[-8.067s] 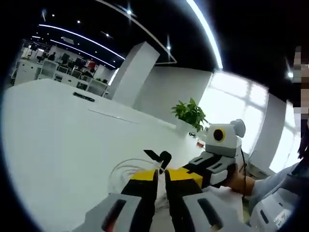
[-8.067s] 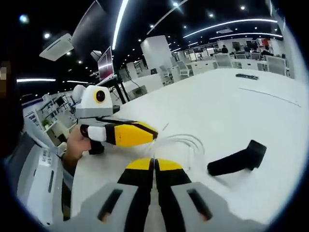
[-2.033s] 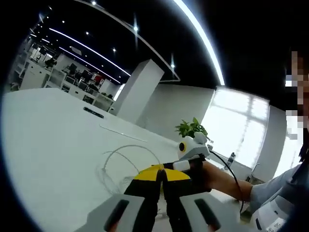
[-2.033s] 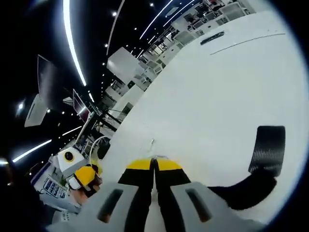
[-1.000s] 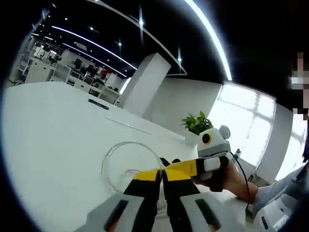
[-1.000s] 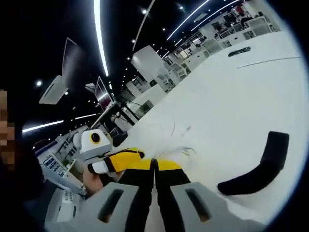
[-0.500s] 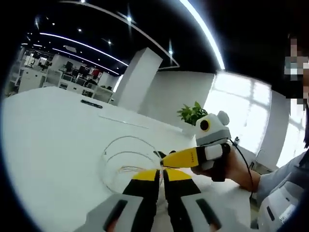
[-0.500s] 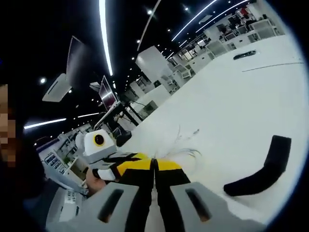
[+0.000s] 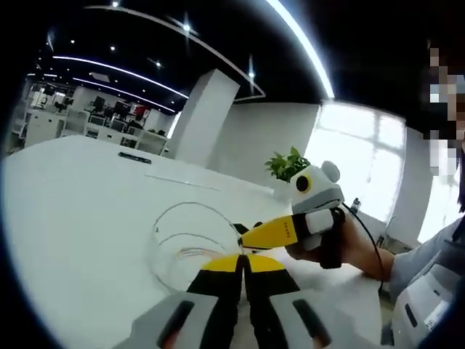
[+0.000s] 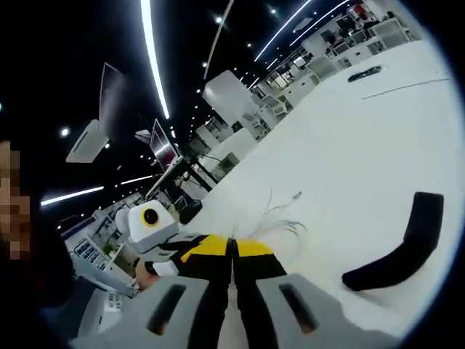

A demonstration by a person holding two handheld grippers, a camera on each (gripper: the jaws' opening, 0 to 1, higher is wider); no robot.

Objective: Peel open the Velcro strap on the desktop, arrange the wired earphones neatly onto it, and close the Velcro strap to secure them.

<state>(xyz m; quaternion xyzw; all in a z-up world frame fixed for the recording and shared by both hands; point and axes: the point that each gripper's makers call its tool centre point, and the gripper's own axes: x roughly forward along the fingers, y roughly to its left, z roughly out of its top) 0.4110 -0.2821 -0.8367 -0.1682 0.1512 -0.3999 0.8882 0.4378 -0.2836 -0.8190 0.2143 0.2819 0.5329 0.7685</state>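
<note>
The white earphone wire (image 9: pixel 182 234) hangs in loose loops just above the white desk (image 9: pixel 80 211), and its strands gather at my left gripper (image 9: pixel 242 262), which is shut on them. My right gripper (image 9: pixel 245 238), held by a hand (image 9: pixel 354 246), comes in from the right with its closed yellow tips touching the same bundle. In the right gripper view, wire strands (image 10: pixel 282 217) fan out beside my shut right gripper (image 10: pixel 232 246), and the left gripper (image 10: pixel 190 252) lies close behind on the left. The black Velcro strap (image 10: pixel 404 251) lies curved on the desk (image 10: pixel 341 138) to the right, apart from both grippers.
A potted green plant (image 9: pixel 287 164) stands at the desk's far edge. A dark flat object (image 9: pixel 135 158) lies far off on the desk, seen also as a dark flat object (image 10: pixel 363 73) in the right gripper view. A white pillar (image 9: pixel 207 120) and rows of office desks stand beyond.
Both views have shifted slightly with the hands. The right gripper's tips have come a little closer to the left gripper's tips at the wire bundle. The strap has stayed on the desk.
</note>
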